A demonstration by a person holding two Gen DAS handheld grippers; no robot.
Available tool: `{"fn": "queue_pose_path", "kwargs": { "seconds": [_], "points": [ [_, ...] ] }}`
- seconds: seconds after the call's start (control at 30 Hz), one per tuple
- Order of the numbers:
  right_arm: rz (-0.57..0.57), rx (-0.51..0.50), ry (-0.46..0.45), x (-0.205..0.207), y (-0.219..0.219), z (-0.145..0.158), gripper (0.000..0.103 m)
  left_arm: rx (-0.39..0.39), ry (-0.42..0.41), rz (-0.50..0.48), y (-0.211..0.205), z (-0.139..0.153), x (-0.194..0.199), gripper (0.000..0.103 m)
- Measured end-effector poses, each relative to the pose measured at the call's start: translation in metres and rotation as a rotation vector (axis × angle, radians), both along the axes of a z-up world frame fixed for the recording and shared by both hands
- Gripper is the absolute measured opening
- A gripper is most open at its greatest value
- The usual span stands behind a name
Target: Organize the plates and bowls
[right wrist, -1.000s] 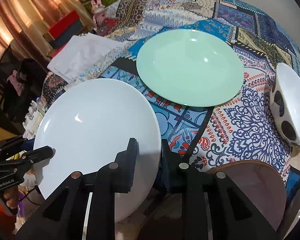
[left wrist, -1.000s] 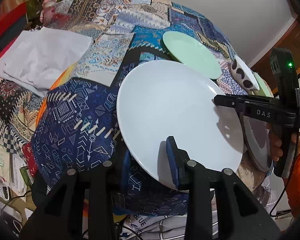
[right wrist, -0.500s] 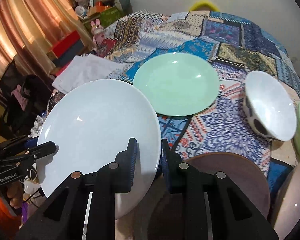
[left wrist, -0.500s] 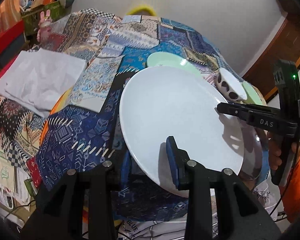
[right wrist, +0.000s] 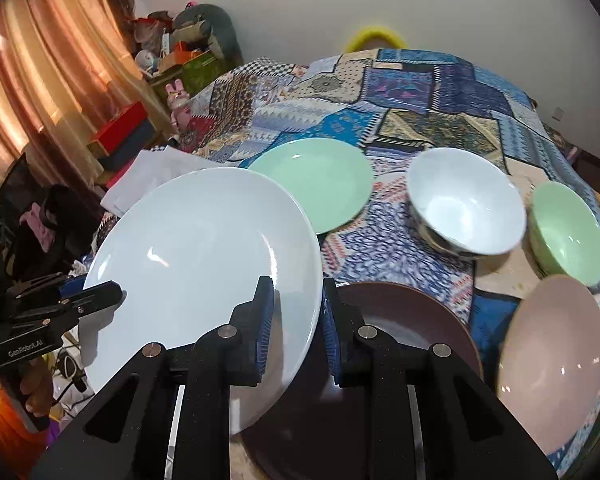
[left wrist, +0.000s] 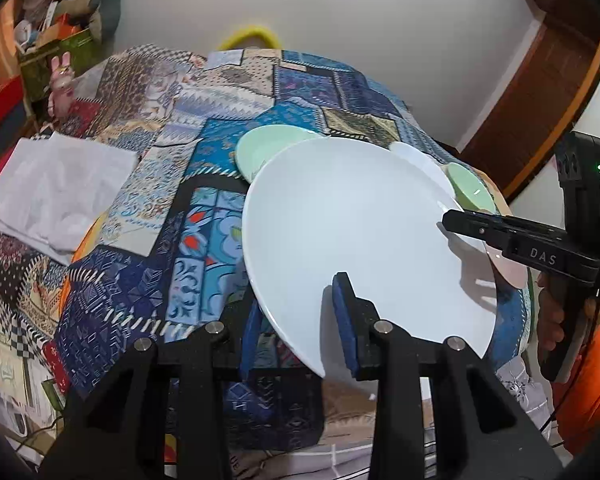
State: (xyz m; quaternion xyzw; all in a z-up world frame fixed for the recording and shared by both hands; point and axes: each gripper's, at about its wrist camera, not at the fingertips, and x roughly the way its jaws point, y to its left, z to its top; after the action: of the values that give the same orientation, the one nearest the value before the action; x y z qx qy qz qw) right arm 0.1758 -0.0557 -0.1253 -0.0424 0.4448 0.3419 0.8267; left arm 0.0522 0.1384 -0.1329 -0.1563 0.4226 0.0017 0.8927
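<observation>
White plate (right wrist: 204, 264) is hanging centre-left of the frame, clamped at opposite rims by my left gripper (left wrist: 300, 320) and right gripper (right wrist: 296, 320) — I'm keeping both grips level, heading toward the green plate (right wrist: 320, 188).

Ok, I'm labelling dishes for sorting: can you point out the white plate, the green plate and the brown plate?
white plate (right wrist: 204, 248): right wrist view, centre of its upper face.
green plate (right wrist: 320, 184): right wrist view, middle of its face.
brown plate (right wrist: 412, 320): right wrist view, bare upper face beside the jaws.
</observation>
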Motion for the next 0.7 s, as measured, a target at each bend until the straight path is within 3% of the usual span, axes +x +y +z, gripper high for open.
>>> {"fn": "queue_pose_path", "kwargs": {
  "seconds": [0.33,0.7],
  "points": [
    [-0.066,0.031,0.001,-0.008,-0.043,0.001,0.021,0.011,0.005,-0.069,-0.037,0.006,0.012,0.034],
    [-0.117,0.057,0.051,-0.012,-0.08,-0.015,0.021,0.02,0.061,-0.117,-0.068,-0.007,0.032,0.034]
  ]
}}
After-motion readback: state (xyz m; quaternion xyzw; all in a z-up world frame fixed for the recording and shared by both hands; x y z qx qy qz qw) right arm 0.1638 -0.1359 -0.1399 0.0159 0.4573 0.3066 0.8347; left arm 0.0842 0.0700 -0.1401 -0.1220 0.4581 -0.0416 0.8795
